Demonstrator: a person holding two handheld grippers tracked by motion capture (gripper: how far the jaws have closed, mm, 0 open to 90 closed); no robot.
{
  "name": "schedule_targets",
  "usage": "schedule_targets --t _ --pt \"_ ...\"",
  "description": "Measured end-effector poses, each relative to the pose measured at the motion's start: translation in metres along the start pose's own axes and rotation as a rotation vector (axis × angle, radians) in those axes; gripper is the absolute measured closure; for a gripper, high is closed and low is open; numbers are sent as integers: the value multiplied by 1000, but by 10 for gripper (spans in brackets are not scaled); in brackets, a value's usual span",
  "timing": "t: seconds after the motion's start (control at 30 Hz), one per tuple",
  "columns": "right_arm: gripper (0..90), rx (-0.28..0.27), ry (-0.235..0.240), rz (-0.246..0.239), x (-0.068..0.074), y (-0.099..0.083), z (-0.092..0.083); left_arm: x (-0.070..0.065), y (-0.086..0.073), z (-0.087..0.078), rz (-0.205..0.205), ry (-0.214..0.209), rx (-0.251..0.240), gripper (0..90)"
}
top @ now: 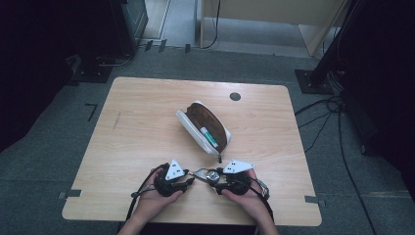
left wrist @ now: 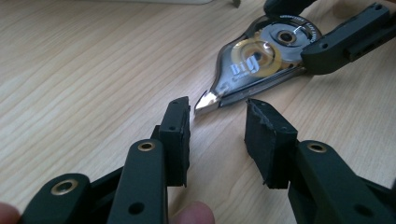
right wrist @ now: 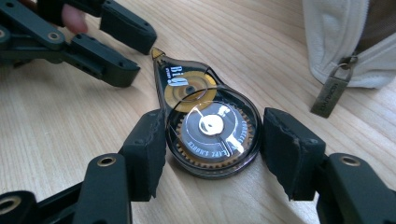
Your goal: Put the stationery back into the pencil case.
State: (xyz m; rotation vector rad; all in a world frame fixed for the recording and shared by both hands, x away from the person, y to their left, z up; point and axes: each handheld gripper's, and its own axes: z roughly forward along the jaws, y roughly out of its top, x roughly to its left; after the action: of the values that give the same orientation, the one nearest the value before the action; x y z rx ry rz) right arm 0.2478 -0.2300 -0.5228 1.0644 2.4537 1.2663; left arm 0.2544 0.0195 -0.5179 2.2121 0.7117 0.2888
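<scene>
A clear correction tape dispenser [top: 211, 175] lies flat on the wooden table [top: 147, 112] near its front edge, between my two grippers. My right gripper [right wrist: 212, 135] is open, and its pads straddle the round end of the dispenser [right wrist: 210, 126]. The left pad touches the casing; the right pad stands a sliver away. My left gripper [left wrist: 217, 109] is open too, and the pointed tip of the dispenser [left wrist: 261, 56] lies just ahead of its gap. In the high view the left gripper [top: 188, 179] and the right gripper [top: 219, 180] face each other.
An open white pencil case [top: 203, 127] with a brown lining lies just beyond the grippers, with a green and white tube [top: 208, 136] inside. Its metal zipper pull [right wrist: 329, 93] hangs toward the dispenser. A dark round grommet [top: 235, 96] sits at the table's back right.
</scene>
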Motion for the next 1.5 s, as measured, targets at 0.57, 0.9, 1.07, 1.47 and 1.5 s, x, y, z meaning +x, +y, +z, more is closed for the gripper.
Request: schedule_targets --t 0.57,0.9,1.07,1.47,1.5 --pt "466 -12 -33 35 -10 -2 -4 -1 2 2 71 -56 -3 828" --pt "391 -9 -39 36 -9 -1 -4 2 4 -3 35 -104 -35 900" --pt "384 -7 -34 34 -9 -2 -4 2 4 -3 37 -97 -27 854" --pt "453 -10 -34 44 -11 -2 -5 2 4 4 77 -45 3 663" --pt "468 -10 -40 43 -12 -2 -5 3 4 4 80 -34 1 648"
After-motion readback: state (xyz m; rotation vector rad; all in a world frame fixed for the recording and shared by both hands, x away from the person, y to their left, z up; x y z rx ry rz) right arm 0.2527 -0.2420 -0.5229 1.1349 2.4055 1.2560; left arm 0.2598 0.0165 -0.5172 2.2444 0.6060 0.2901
